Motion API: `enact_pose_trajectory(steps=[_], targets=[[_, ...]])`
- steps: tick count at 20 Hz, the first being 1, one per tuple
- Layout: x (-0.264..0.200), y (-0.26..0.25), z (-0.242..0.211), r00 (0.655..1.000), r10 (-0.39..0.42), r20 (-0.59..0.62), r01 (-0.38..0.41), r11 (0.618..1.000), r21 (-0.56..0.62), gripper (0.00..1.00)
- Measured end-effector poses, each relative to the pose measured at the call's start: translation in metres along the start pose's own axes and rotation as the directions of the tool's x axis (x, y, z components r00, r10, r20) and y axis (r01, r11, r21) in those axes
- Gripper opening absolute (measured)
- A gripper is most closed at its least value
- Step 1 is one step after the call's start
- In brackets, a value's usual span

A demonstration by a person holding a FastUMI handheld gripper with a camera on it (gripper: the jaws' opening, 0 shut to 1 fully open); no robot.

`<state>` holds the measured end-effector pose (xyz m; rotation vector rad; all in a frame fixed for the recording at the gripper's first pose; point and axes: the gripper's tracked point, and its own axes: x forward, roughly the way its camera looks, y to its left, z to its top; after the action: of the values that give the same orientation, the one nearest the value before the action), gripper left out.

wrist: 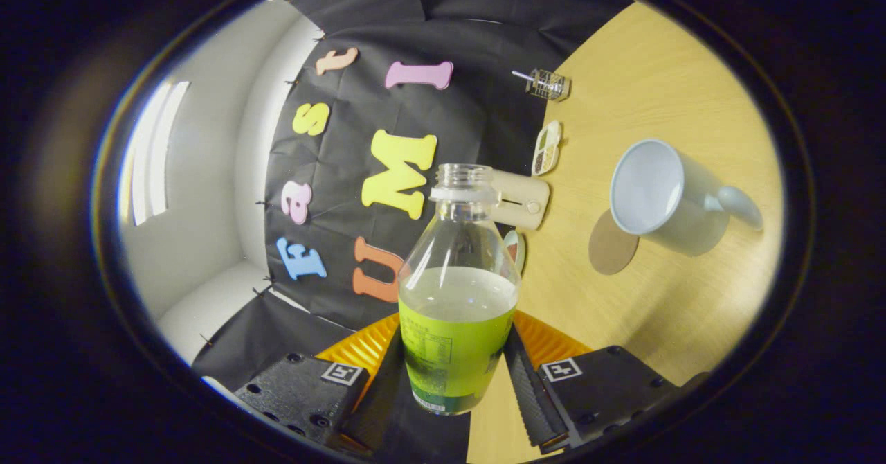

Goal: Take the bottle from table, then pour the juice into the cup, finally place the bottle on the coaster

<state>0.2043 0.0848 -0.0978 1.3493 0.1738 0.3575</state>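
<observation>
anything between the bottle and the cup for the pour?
Nothing visible. The claw is shut on the bottle, cap off. The cup stands beyond it on bare table, with the coaster flat beside it.

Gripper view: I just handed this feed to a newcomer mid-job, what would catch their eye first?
First the capless bottle, gripped between the gripper fingers and about half full of juice behind a green label. Next the white cup on the wooden table beyond the fingers, with a round brown coaster beside it. The whole scene looks tilted, as if pouring is starting.
</observation>
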Motion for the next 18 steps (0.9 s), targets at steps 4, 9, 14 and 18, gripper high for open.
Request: enact_pose_trajectory(steps=[4, 9, 14, 18], targets=[[0.007, 0.000, 0.005, 1.000, 0.015, -0.002, -0.015, 0.996, 0.087, 0.79], [0.007, -0.003, 0.003, 0.999, 0.039, -0.009, -0.036, 0.978, 0.206, 0.79], [0.010, 0.002, 0.009, 0.998, 0.065, 0.001, -0.063, 0.960, 0.271, 0.79], [0.009, 0.012, 0.012, 0.995, 0.095, 0.012, -0.093, 0.940, 0.329, 0.78]])
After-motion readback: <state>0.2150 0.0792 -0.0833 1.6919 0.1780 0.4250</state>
